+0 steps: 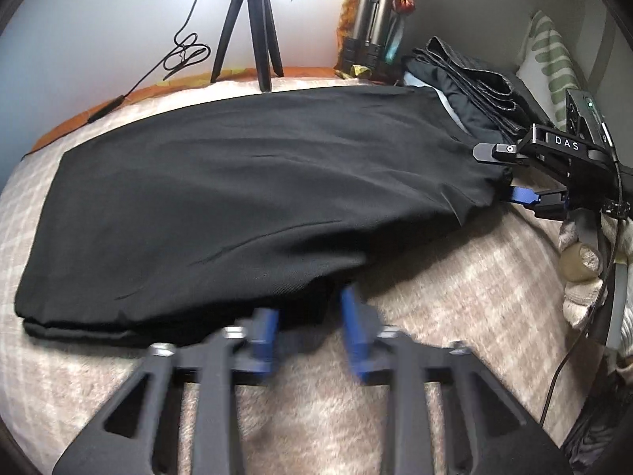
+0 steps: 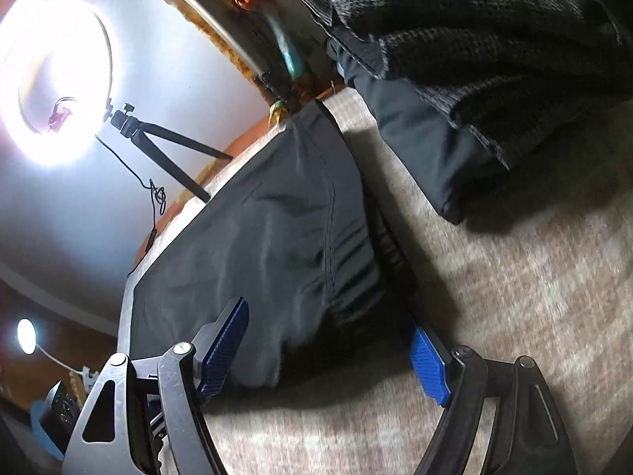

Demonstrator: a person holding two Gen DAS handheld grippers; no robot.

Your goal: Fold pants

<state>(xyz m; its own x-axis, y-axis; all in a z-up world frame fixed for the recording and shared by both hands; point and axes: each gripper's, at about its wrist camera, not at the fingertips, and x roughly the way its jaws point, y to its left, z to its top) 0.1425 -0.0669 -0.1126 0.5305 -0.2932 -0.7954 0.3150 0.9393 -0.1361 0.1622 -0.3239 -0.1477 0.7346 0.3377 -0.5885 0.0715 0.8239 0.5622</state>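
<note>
Black pants [image 1: 237,198] lie folded lengthwise on a beige checked blanket [image 1: 435,297], their gathered waistband at the right. My left gripper [image 1: 310,334] is at the pants' near edge, blurred. Its blue pads [image 1: 265,340] stand a little apart, with the fabric edge between them. My right gripper [image 1: 502,174] straddles the waistband end, one finger above the cloth and one below. In the right wrist view the pants [image 2: 257,237] run away from me and the right gripper [image 2: 328,324] is wide open around the waistband corner, its pads [image 2: 429,360] clear of the cloth.
A stack of folded dark clothes [image 1: 467,87] [image 2: 474,79] sits beyond the waistband. A small tripod [image 1: 249,27] with a ring light [image 2: 51,79] and cable stands by the far wall. A leaf-print pillow [image 1: 550,51] leans at the right. A gloved hand [image 1: 581,277] holds the right gripper.
</note>
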